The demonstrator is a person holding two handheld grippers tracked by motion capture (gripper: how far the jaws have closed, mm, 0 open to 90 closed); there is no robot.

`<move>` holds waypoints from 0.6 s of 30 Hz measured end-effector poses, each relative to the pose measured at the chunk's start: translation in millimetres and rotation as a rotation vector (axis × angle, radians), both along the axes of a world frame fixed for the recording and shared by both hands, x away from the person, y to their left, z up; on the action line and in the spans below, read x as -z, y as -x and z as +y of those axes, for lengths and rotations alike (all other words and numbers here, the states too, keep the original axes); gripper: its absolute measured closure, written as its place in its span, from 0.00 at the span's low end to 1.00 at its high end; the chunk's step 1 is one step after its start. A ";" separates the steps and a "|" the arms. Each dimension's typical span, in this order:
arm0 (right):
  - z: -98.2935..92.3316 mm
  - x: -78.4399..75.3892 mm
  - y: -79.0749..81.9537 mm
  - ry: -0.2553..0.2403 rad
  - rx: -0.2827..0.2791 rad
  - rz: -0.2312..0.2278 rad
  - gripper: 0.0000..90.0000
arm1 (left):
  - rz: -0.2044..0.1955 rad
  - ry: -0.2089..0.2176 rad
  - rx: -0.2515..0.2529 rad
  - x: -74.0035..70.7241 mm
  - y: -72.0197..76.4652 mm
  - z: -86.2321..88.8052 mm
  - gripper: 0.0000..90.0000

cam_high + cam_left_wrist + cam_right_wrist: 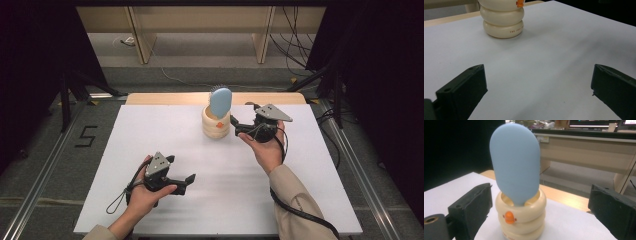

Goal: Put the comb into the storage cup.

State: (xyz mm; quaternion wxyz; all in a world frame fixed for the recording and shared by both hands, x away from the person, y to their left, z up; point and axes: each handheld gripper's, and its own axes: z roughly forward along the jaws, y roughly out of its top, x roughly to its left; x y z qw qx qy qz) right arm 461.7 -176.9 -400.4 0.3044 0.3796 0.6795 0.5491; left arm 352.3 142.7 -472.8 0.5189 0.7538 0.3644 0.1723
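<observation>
Left claw (pixel 186 181) wide, brush (pixel 220 102) in holder (pixel 215 126)

Bare white table (pixel 210 170) is left free around the left gripper (pixel 187 180); ahead, passage is blocked by cream holder (pixel 216 125) and blue brush (pixel 220 102).

My left hand (pixel 145 192) sits low and near my body, fingers wrapped around the left gripper (pixel 187 180), thumb over the top. Its jaws point to my right and slightly forward, spread wide apart with nothing between them. The cable loops off behind my left wrist. My right forearm (pixel 295 200), in a beige sleeve, reaches forward and angles inward. My right hand (pixel 267 150) cups the right gripper (pixel 239 125) from below, palm up. That gripper points to my left, its grey plate on top, jaws wide apart and not closed on anything. Its cable runs back along my right sleeve.
</observation>
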 end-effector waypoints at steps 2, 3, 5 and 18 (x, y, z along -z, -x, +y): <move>-2.5 2.0 1.7 0.003 0.003 0.007 0.07 | -0.001 0.000 0.000 0.1 0.0 -0.1 0.00; -3.9 2.9 2.4 0.006 0.003 0.007 0.07 | -0.001 0.000 0.000 0.0 0.0 -0.1 0.00; -6.4 4.5 4.1 0.010 0.002 0.013 0.07 | -0.001 0.001 -0.001 -0.1 0.1 -0.1 0.00; -20.1 8.6 17.5 0.024 -0.007 0.026 0.07 | -0.001 -0.001 -0.003 -0.3 -0.1 0.4 0.00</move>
